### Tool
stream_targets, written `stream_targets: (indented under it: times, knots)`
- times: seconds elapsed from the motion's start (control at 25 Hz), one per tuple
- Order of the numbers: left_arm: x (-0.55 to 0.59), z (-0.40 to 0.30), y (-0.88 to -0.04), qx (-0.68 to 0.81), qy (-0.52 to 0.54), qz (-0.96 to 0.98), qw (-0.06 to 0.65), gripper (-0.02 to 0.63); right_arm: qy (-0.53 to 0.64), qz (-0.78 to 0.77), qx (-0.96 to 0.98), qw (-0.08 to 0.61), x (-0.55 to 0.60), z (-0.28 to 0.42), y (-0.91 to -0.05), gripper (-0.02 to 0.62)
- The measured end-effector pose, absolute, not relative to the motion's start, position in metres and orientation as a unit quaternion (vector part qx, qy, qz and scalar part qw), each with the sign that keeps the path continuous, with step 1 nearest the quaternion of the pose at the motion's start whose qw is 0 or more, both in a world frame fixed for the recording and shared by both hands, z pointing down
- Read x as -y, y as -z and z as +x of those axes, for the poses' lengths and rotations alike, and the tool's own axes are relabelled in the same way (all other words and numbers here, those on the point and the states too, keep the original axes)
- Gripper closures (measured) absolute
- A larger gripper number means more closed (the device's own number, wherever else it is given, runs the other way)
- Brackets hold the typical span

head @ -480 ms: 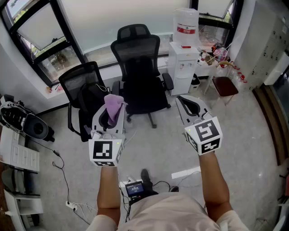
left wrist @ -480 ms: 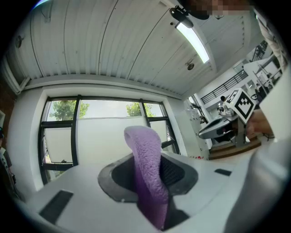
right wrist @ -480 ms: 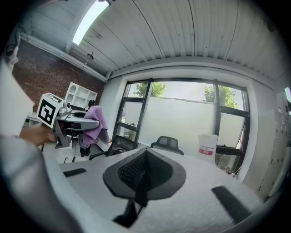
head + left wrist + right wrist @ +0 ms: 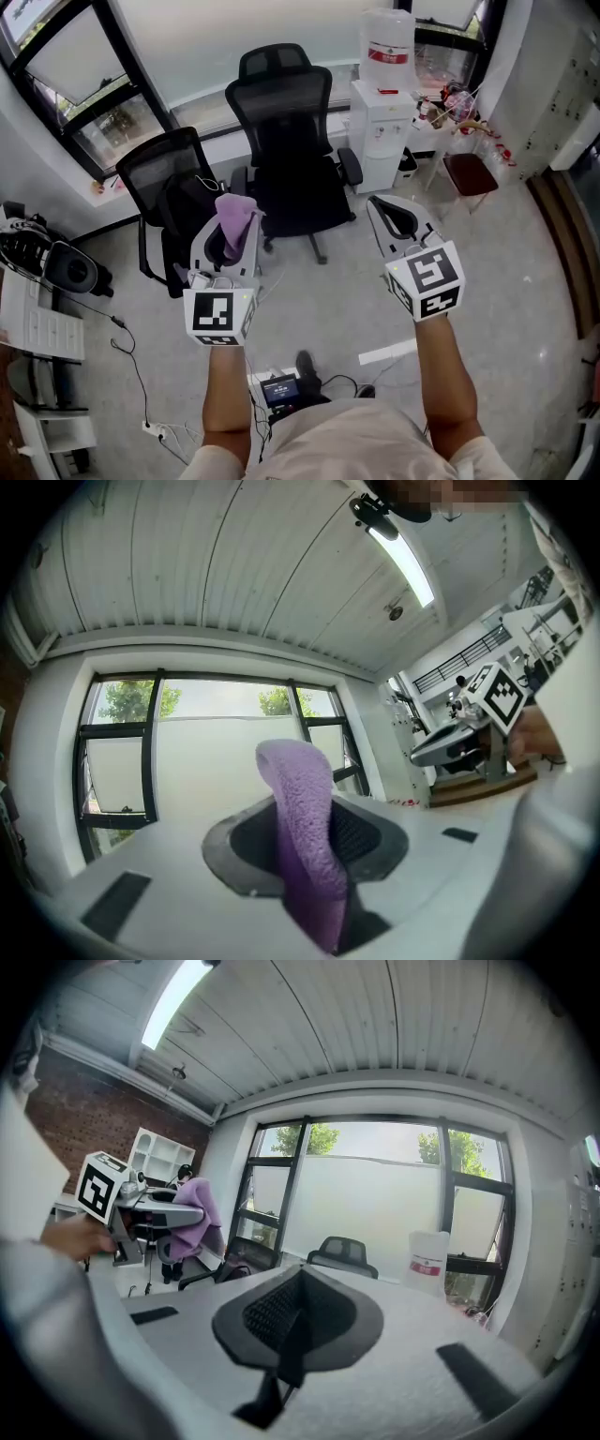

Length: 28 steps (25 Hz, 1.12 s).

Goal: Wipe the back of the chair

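Note:
A tall black office chair (image 4: 289, 141) with a headrest stands ahead of me by the window, its back facing away. A second, lower black mesh chair (image 4: 169, 202) stands to its left. My left gripper (image 4: 225, 246) is shut on a purple cloth (image 4: 234, 223), which sticks up from between the jaws (image 4: 302, 841). It hovers in front of the low chair. My right gripper (image 4: 401, 225) is shut with nothing in it, held to the right of the tall chair. The right gripper view shows the tall chair's headrest (image 4: 343, 1252) and the purple cloth (image 4: 194, 1219) far left.
A white water dispenser (image 4: 382, 103) with a bottle on top stands right of the tall chair. A cluttered small table (image 4: 459, 127) and red stool (image 4: 466, 178) are further right. Cables and a device (image 4: 279, 389) lie on the floor by my feet. Equipment (image 4: 47, 262) sits at left.
The view has shifted slightly; both grippers stay in nearly the same places, the left still holding the cloth.

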<state>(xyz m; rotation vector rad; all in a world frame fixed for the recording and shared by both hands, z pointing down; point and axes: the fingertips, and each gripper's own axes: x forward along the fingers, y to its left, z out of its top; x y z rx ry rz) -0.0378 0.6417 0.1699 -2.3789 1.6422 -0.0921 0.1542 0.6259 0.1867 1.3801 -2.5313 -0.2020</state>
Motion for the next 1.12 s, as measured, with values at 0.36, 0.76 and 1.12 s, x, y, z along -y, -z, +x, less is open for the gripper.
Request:
stream_targets:
  times: [0.36, 0.76, 1.12]
  knots:
    - [-0.592, -0.062, -0.165, -0.550, 0.029, -0.825, 0.126, 0.488, 0.055, 0.491, 0.861, 0.118, -0.580, 0.131, -0.188, 0.601]
    - [-0.536, -0.109, -0.160, -0.532, 0.021, -0.837, 0.129, 0.488, 0.059, 0.512, 0.850, 0.106, -0.527, 0.085, -0.177, 0.600]
    - [-0.495, -0.124, -0.162, -0.542, 0.021, -0.831, 0.123, 0.488, 0.065, 0.504, 0.853, 0.114, -0.475, 0.070, -0.180, 0.600]
